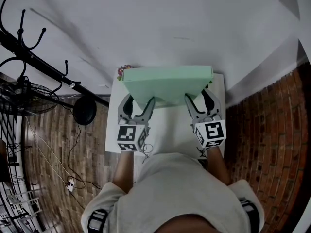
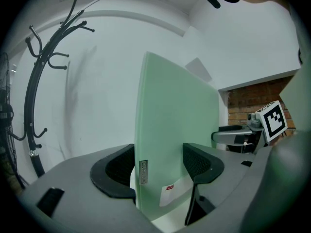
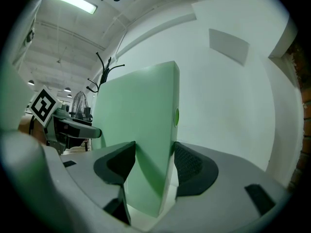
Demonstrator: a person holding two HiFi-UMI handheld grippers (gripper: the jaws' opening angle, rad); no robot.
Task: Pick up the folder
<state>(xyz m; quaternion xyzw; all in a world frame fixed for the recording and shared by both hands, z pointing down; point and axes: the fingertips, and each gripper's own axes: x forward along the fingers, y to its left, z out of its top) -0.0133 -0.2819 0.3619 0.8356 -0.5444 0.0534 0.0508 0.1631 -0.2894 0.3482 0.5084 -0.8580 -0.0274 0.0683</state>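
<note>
A pale green folder [image 1: 165,84] is held over a small white table [image 1: 170,130], close to the white wall. My left gripper [image 1: 139,102] is shut on its near left part and my right gripper [image 1: 200,100] on its near right part. In the left gripper view the folder [image 2: 170,130] stands on edge between the jaws of the left gripper [image 2: 159,166], with a small metal tag and a white label low on it. The right gripper view shows the folder [image 3: 138,115] wedged between the two dark pads of the right gripper [image 3: 153,161].
A black coat rack [image 1: 34,57] leans at the left, with a round black base [image 1: 84,110] and a fan [image 1: 14,96] beside it. Cables [image 1: 68,178] lie on the wooden floor. A brick wall [image 1: 272,130] stands at the right. A small coloured object [image 1: 122,70] sits at the table's far left corner.
</note>
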